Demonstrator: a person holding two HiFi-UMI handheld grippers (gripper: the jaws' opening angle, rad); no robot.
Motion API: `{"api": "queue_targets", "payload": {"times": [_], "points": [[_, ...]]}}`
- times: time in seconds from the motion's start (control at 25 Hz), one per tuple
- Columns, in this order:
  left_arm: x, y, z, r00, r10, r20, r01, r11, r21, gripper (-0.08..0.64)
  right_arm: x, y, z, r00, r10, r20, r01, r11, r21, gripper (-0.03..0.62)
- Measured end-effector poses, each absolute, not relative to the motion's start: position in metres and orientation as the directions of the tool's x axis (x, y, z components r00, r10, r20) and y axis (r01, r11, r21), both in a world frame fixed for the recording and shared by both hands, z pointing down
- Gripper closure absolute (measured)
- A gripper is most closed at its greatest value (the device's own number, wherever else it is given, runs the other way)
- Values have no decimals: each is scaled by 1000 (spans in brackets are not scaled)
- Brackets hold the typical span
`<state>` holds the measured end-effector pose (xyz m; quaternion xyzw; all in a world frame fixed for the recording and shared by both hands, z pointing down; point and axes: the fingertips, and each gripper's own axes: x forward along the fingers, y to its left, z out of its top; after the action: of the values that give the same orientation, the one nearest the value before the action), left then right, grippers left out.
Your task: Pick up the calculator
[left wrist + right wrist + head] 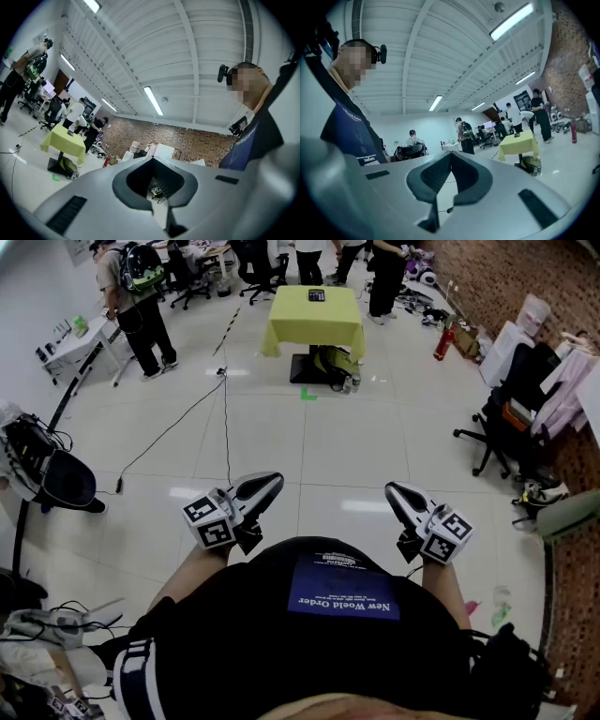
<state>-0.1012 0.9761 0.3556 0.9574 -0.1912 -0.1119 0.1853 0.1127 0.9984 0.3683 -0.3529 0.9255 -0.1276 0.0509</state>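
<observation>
Far ahead on the yellow table lies the calculator; near the person, the left gripper and right gripper are closed, empty.

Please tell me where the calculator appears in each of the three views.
Head view: the calculator is at top centre, on the yellow table.
Left gripper view: calculator small and dark at mid-left, on the yellow table.
Right gripper view: calculator right of centre, on the yellow table.
Shared landmark: the yellow table.

Bright ceiling tube lights glare on the floor; gripper views bulge, edges dark
</observation>
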Motion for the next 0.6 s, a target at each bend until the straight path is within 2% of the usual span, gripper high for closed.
{"api": "queue_targets", "payload": {"times": [0.28, 0.6], "points": [[-66, 958, 358, 914, -386, -126, -308, -861, 404, 554, 141, 976, 376, -745, -667, 10, -642, 712, -285, 603], [-96, 897, 366, 910, -391, -137, -302, -852, 427, 554, 111, 915, 384, -752, -659, 34, -638, 713, -290, 603]]}}
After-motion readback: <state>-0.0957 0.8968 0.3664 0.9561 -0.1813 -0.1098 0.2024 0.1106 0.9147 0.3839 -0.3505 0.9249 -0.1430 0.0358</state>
